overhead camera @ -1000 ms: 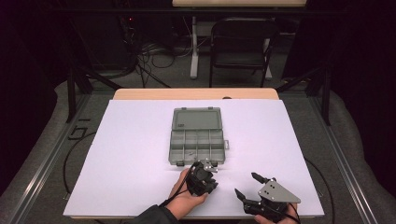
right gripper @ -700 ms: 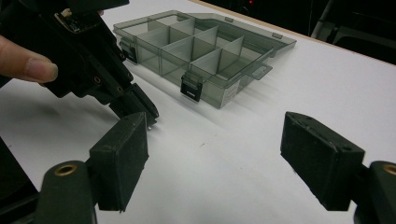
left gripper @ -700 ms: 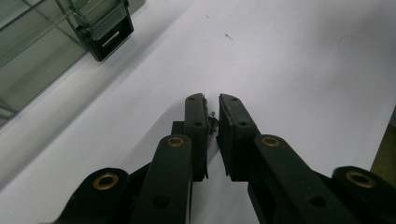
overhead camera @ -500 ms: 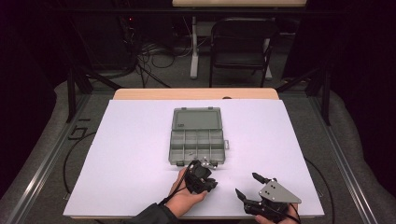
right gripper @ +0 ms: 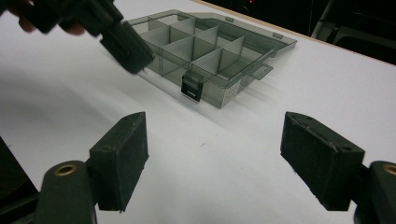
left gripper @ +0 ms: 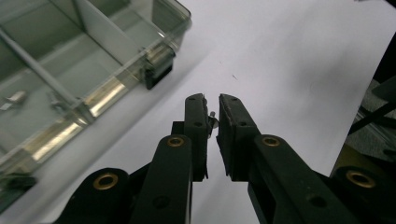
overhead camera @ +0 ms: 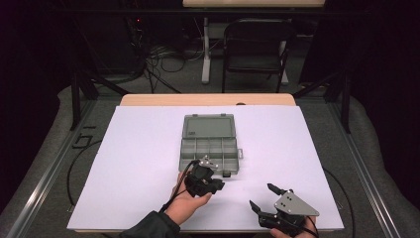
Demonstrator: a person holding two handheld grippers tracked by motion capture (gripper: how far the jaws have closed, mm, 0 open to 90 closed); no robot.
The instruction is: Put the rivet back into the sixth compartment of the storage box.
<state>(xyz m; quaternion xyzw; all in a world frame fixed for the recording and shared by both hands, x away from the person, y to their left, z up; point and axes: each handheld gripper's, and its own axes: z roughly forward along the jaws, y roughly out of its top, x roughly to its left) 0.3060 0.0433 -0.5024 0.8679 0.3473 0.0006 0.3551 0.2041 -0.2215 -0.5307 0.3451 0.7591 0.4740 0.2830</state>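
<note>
A smoky clear organizer box (overhead camera: pixel 210 144) lies open in the middle of the white table, lid folded back. My left gripper (overhead camera: pixel 220 186) hovers just in front of the box's front edge, pointing right. In the left gripper view its jaws (left gripper: pixel 212 105) are shut on a tiny metal screw (left gripper: pixel 212 122), with the box (left gripper: pixel 70 60) to their upper left. Small metal parts (left gripper: pixel 14 98) lie in one compartment. My right gripper (overhead camera: pixel 261 195) rests near the table's front edge, wide open with nothing between its pads (right gripper: pixel 121 154). Ahead of it stand the box (right gripper: pixel 210 51) and the left gripper (right gripper: pixel 135 58).
The white table top (overhead camera: pixel 124 163) spreads bare on both sides of the box. A black latch (right gripper: pixel 191 86) sticks out from the box's front wall. A folding chair (overhead camera: pixel 255 47) and cables stand on the floor beyond the table's far edge.
The left hand has lifted a little off the table and drifted slightly, jaws still closed. The right gripper has stayed where it was.
</note>
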